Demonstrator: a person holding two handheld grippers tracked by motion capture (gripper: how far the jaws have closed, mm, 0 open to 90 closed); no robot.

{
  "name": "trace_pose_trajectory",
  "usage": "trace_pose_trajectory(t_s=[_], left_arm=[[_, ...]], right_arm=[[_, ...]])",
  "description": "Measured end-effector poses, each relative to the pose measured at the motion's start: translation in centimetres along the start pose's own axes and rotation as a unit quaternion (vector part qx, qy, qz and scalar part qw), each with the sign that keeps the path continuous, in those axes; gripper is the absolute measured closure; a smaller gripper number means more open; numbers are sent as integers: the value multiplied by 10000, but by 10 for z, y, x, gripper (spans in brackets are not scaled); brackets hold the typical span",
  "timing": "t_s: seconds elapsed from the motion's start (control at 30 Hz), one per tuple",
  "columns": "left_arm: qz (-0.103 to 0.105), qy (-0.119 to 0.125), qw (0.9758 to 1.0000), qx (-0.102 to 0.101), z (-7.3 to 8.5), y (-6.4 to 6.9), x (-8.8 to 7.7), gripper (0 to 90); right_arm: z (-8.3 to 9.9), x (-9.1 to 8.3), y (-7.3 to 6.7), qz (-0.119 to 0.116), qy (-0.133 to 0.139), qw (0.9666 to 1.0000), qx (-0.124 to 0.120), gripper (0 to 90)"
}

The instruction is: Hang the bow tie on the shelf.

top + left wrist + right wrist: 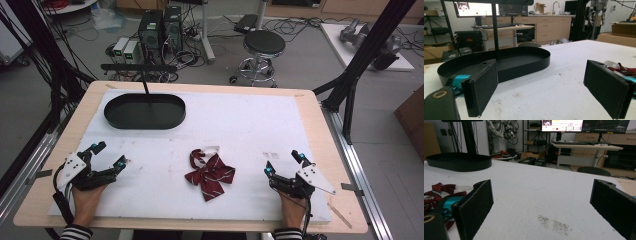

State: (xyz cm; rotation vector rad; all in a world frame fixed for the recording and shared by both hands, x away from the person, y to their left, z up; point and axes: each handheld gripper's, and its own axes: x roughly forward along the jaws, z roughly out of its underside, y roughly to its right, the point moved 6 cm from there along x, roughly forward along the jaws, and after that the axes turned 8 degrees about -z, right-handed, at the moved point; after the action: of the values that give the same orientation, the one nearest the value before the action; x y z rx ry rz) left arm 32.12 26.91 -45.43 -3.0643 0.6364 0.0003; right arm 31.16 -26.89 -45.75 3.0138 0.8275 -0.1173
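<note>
A dark red striped bow tie [209,172] with a white strap lies on the white table cover, near the front middle. A black oval tray [145,111] sits at the back left. My left gripper [109,155] rests at the front left, jaws open and nothing between them. My right gripper [285,162] rests at the front right, also open and holding nothing. In the left gripper view the tray [524,62] lies ahead and the bow tie [624,70] peeks past the right jaw. The right gripper view has the bow tie [439,192] at the left and the tray [459,161] far off.
A thin black post [145,82] rises from the tray's far side with a bar on top. A dark smudge [552,223] marks the cover ahead of the right gripper. Beyond the table stand a stool [263,47] and computers [160,30] on the floor.
</note>
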Motion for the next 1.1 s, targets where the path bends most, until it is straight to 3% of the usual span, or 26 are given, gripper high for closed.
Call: trace_pose_trajectory(t_s=[1.1], left_arm=[[-10,-25,10000,65,0,2,1,126]], right_arm=[[0,0,0,69,-20,10000,31,39]])
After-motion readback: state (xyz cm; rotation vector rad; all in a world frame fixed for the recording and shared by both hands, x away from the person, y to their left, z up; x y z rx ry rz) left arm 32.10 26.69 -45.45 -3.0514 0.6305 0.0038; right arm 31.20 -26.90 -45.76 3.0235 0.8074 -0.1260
